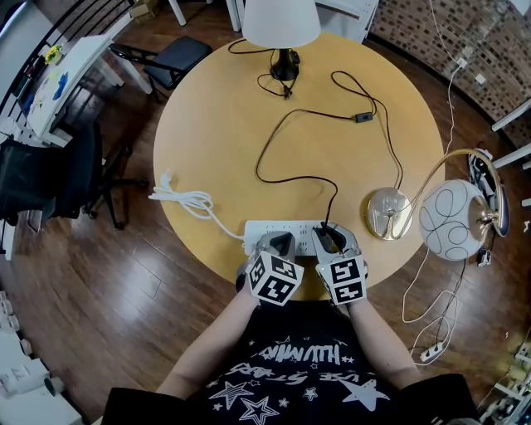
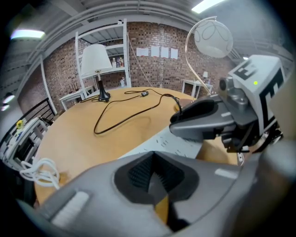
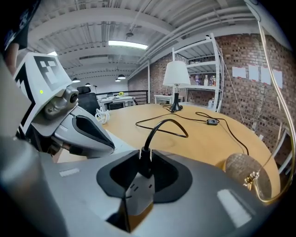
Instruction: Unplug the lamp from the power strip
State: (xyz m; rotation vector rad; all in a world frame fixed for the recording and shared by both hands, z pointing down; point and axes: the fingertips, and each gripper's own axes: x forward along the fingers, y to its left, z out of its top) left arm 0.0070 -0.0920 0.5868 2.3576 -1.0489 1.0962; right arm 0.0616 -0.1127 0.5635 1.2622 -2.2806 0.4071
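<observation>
A white power strip (image 1: 270, 227) lies near the front edge of the round wooden table (image 1: 224, 124). A black plug (image 1: 329, 227) sits in its right end. Its black cord (image 1: 274, 145) runs past an inline switch (image 1: 362, 117) to the white-shaded lamp (image 1: 282, 21) at the far side. My right gripper (image 1: 332, 239) is shut on the plug (image 3: 144, 162), and the cord rises from between its pads. My left gripper (image 1: 279, 242) is pressed down over the strip (image 2: 178, 144), with its jaws closed on the strip's body.
A brass arc lamp with a white globe (image 1: 450, 220) hangs off the table's right side, its round base (image 1: 387, 213) on the table beside the strip. The strip's own white cable (image 1: 187, 199) is coiled at the left edge. A chair (image 1: 170, 58) stands at the back left.
</observation>
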